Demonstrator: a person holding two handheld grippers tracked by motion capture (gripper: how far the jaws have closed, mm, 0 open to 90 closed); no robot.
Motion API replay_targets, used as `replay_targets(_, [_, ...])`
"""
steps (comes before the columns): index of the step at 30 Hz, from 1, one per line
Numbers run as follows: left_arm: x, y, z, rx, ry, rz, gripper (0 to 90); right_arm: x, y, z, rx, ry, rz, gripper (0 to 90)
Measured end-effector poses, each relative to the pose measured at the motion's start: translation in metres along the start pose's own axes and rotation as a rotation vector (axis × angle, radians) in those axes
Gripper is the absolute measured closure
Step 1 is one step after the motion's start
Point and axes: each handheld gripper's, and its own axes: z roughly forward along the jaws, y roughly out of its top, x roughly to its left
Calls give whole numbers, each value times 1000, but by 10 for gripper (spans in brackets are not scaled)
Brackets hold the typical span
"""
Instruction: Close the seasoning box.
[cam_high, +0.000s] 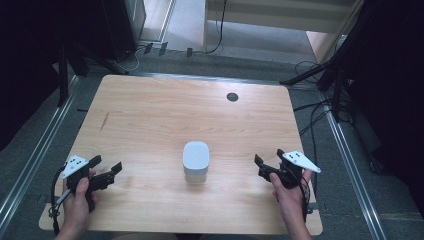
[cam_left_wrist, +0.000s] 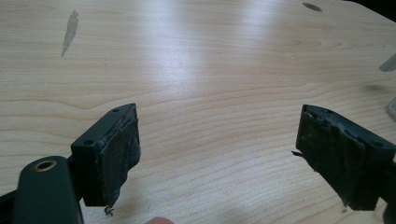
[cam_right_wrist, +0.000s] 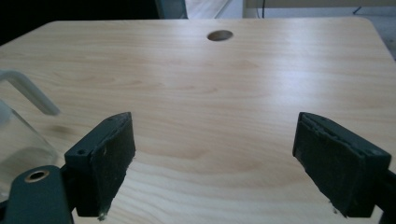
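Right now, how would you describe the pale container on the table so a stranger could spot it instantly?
Start from the light wooden table and look at its near half, midway between the left hand-held gripper and the right hand-held gripper. There stands a pale grey-white container with rounded corners. It is the lone object resting on the tabletop, touched by neither gripper.

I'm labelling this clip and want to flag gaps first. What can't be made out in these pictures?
- Container: high view looks down on its white lid, so contents are hidden.
- Same container: right gripper view cuts it off at the left edge; clear wall and handle show, blurred.
- Left gripper view: a sliver of it at the right edge, too little to identify.
- Table mark: too small to tell stain from scratch.
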Motion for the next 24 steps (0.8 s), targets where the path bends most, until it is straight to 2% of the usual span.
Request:
replay_targets(2, [0,0,0,1,0,0,136,-13,-10,-8,14,-20,18,132])
replay_targets(6, [0,0,0,0,0,0,136,-29,-27,-19,37,-58,37,133])
replay_targets(13, [0,0,0,-4,3,-4,136,-52,-52,-44,70,-108,49,135])
replay_targets(18, [0,0,0,-3,4,0,136,-65,-60,-60,72,-136,75,136])
replay_targets(24, [0,0,0,-5,5,-2,136,-71,-64,-66,67,-148,90,138])
